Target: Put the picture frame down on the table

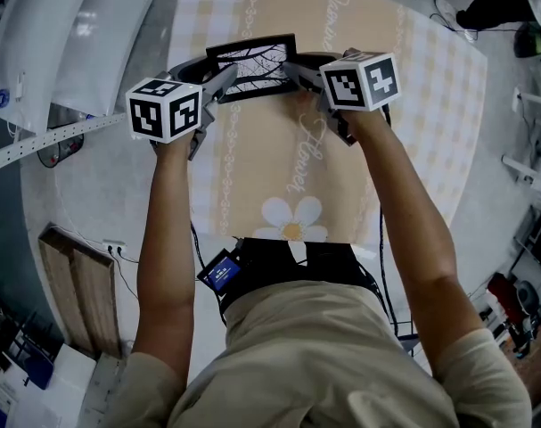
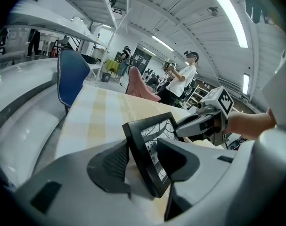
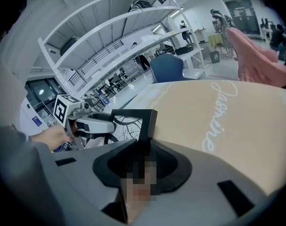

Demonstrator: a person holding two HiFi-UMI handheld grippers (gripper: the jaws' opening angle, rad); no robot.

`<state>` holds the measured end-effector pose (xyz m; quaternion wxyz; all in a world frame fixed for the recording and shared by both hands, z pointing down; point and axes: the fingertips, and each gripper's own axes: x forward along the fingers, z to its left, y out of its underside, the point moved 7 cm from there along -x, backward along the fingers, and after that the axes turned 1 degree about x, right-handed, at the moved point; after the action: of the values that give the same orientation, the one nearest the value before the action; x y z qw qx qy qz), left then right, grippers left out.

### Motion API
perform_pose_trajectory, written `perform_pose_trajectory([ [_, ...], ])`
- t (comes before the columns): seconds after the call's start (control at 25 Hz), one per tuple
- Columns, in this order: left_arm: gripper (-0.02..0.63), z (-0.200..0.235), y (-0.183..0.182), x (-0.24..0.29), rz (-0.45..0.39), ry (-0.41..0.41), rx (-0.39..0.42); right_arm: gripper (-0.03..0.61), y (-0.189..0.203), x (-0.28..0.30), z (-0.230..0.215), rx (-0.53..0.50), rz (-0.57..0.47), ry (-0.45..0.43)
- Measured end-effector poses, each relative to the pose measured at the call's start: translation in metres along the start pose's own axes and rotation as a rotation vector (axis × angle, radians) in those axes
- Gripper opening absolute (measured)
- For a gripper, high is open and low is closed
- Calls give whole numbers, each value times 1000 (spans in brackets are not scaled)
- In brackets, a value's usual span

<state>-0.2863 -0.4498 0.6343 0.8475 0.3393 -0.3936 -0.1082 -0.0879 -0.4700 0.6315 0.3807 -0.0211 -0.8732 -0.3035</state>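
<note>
The picture frame [image 1: 252, 63] is black with a bare-branch print, and both grippers hold it up over the far part of the table [image 1: 270, 168]. My left gripper [image 1: 218, 83] is shut on its left edge. My right gripper [image 1: 299, 71] is shut on its right edge. In the left gripper view the frame [image 2: 154, 145] stands tilted between my jaws [image 2: 145, 159], with the right gripper [image 2: 194, 125] on its far side. In the right gripper view the frame [image 3: 133, 121] shows edge-on above the jaws [image 3: 145, 157], and the left gripper [image 3: 93, 124] is behind it. Whether the frame's lower edge touches the cloth I cannot tell.
A beige checked cloth with a daisy [image 1: 292, 219] and script lettering covers the table. White shelving [image 1: 47, 52] runs along the left. A blue chair [image 2: 72, 79] and a pink-draped chair [image 2: 140, 86] stand at the far end. People [image 2: 183, 81] stand further back.
</note>
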Motion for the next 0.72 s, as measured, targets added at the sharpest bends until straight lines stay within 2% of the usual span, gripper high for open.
perform_pose_trajectory([
  [0.28, 181, 3, 3, -2, -5, -70, 44, 112, 1, 3, 0, -54, -7, 93],
  [0.6, 183, -3, 4, -8, -4, -110, 45, 115, -3, 7, 4, -163, 33, 177],
  [0.72, 189, -3, 6, -13, 11, -169, 76, 115, -1, 9, 6, -198, 69, 209],
])
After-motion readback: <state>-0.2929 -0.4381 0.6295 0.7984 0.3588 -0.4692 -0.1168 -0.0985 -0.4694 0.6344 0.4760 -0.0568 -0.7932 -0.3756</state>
